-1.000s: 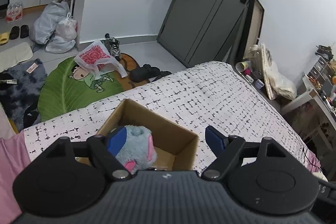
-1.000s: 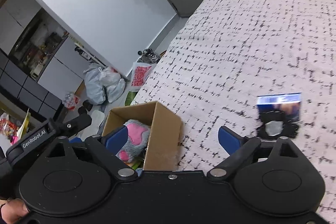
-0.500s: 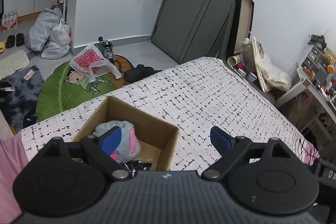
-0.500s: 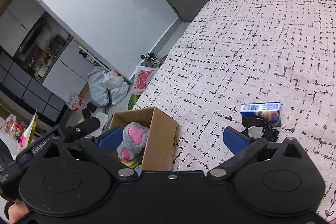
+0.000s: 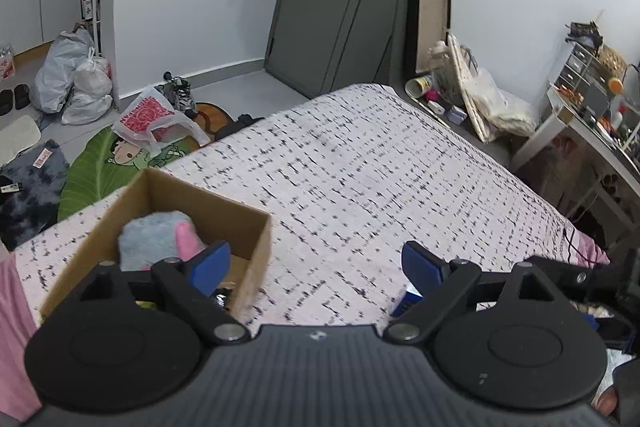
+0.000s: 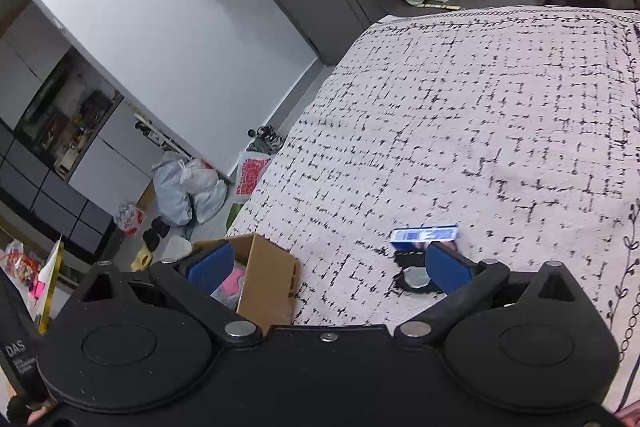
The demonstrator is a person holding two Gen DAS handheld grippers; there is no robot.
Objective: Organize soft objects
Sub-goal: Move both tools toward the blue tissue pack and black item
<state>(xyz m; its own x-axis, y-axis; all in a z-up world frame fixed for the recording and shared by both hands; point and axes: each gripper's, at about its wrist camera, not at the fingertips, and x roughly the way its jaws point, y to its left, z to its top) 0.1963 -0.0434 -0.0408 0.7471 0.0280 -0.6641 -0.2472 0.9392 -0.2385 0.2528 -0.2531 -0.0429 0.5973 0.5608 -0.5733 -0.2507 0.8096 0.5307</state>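
Observation:
An open cardboard box (image 5: 256, 227) stands on the bed near its left edge; it also shows in the right wrist view (image 6: 268, 279). A grey-blue plush toy with pink patches (image 5: 154, 237) lies inside it; its pink patch shows in the right wrist view (image 6: 234, 277). A black soft item with a blue card label (image 6: 422, 235) lies on the bedspread to the right of the box. My left gripper (image 5: 316, 263) is open and empty, above the box's right wall. My right gripper (image 6: 326, 261) is open and empty, its right finger over the black item.
The bed has a white bedspread with black dashes (image 5: 360, 167). On the floor beyond are a green leaf rug (image 5: 88, 179), plastic bags (image 5: 72, 79) and shoes. A grey door (image 5: 332, 7) and a cluttered desk (image 5: 592, 115) stand at the far side.
Both grippers have shifted right and pulled back. The box and plush now sit lower left in the left view; the black labelled item has come under the right gripper's right finger.

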